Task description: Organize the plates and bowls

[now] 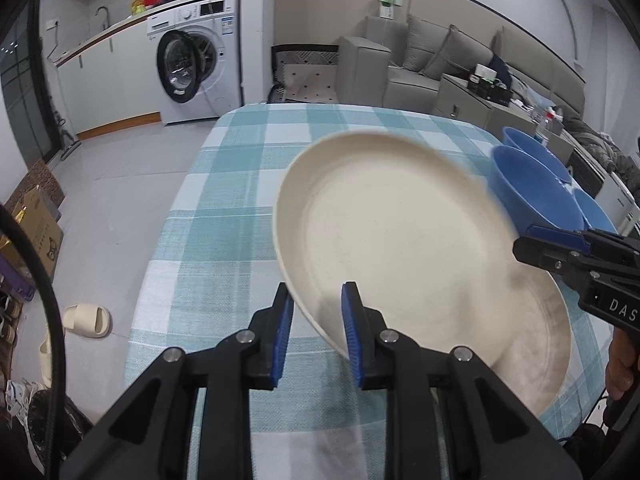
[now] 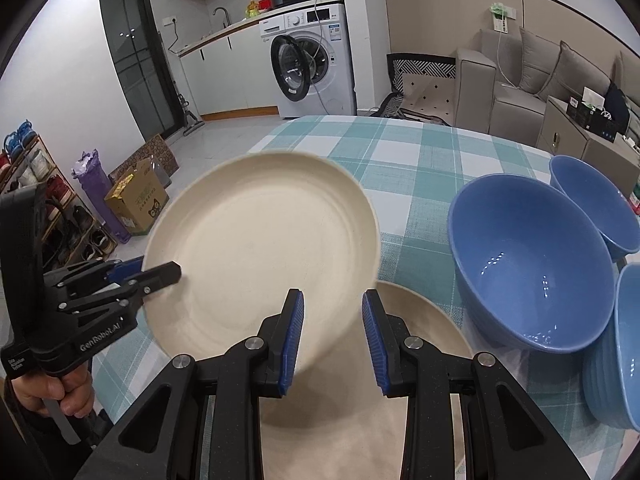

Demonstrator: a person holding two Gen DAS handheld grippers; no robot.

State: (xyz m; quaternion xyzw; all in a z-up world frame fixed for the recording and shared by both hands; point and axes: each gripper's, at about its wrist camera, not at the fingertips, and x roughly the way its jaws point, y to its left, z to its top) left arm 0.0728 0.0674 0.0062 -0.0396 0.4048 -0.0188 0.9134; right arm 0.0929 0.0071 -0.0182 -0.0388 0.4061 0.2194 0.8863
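The left gripper (image 1: 318, 332) clamps the plate (image 1: 384, 236) rim at 6 o'clock; lower it level onto the second plate (image 2: 432, 320). The right gripper (image 2: 332, 336) is open, empty.

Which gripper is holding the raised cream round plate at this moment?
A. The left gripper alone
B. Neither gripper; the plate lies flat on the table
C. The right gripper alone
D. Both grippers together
A: the left gripper clamps the rim of the raised cream round plate, while the right gripper has its jaws apart with no rim clamped between them.
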